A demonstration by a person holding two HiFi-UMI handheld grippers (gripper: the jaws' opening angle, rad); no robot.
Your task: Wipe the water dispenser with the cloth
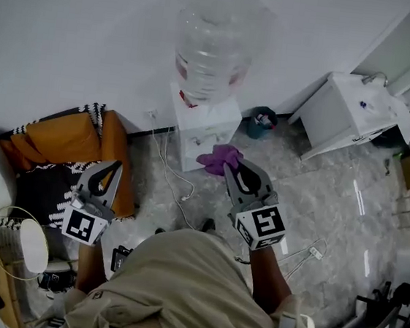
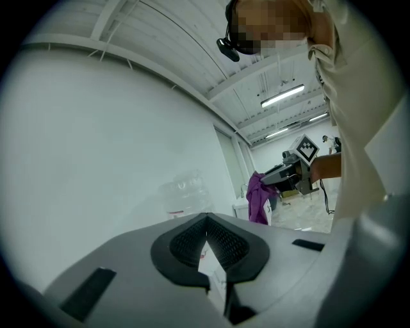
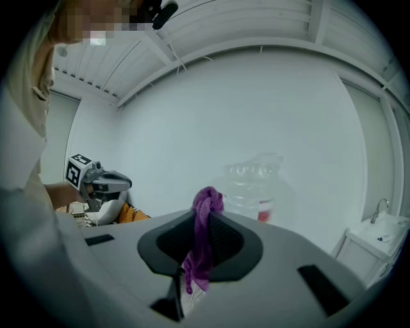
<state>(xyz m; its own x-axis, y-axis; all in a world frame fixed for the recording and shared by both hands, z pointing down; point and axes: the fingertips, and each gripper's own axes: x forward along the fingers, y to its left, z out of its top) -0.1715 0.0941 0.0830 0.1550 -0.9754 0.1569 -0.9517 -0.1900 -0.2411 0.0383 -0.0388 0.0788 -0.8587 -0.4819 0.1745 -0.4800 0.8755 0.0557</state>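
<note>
The white water dispenser (image 1: 203, 128) stands against the wall with a clear bottle (image 1: 213, 44) on top. In front of it my right gripper (image 1: 232, 170) is shut on a purple cloth (image 1: 219, 156), which bunches at the fingertips close to the dispenser's front. In the right gripper view the cloth (image 3: 202, 238) hangs between the jaws, and the bottle (image 3: 253, 182) shows beyond. My left gripper (image 1: 115, 168) is held low at the left over the sofa, shut with nothing in it. The left gripper view shows its closed tips (image 2: 206, 219) and, farther off, the cloth (image 2: 258, 197) and the bottle (image 2: 184, 192).
An orange sofa (image 1: 68, 137) with a dark patterned cushion is at the left. A white cable (image 1: 177, 186) trails over the floor beside the dispenser. A teal bin (image 1: 260, 122) and a white sink cabinet (image 1: 343, 109) stand to the right. A white fan (image 1: 23, 245) is at the lower left.
</note>
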